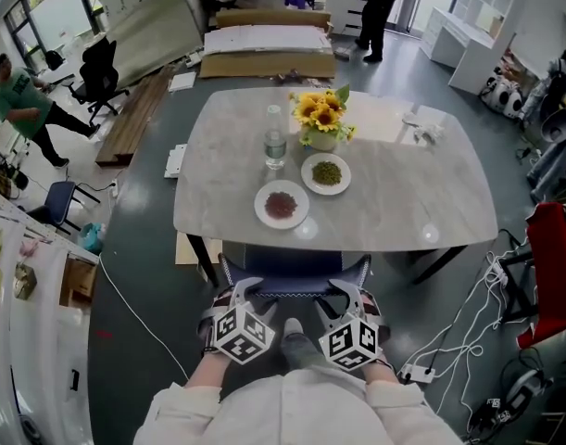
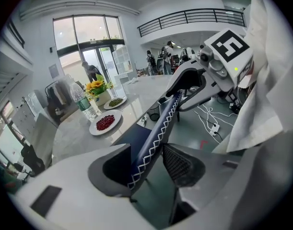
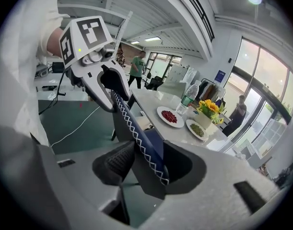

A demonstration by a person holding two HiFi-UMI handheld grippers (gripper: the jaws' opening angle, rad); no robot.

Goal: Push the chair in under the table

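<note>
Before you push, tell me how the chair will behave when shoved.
The chair probably slides straight: the left gripper and right gripper clamp its backrest near opposite ends. The padded, stitched back may give a little under the jaws. Pushed this high, it might tip forward if its legs catch on the floor.

The chair (image 1: 292,277) back is clasped by the left gripper (image 1: 245,291) and, to its right, by the right gripper (image 1: 348,293). Ahead of both, the seat is tucked under the table (image 1: 408,188). On the table, farther ahead, a near plate (image 1: 282,205), a far plate (image 1: 326,173), a bottle (image 1: 275,140) and a flower vase (image 1: 321,138) are set.
</note>
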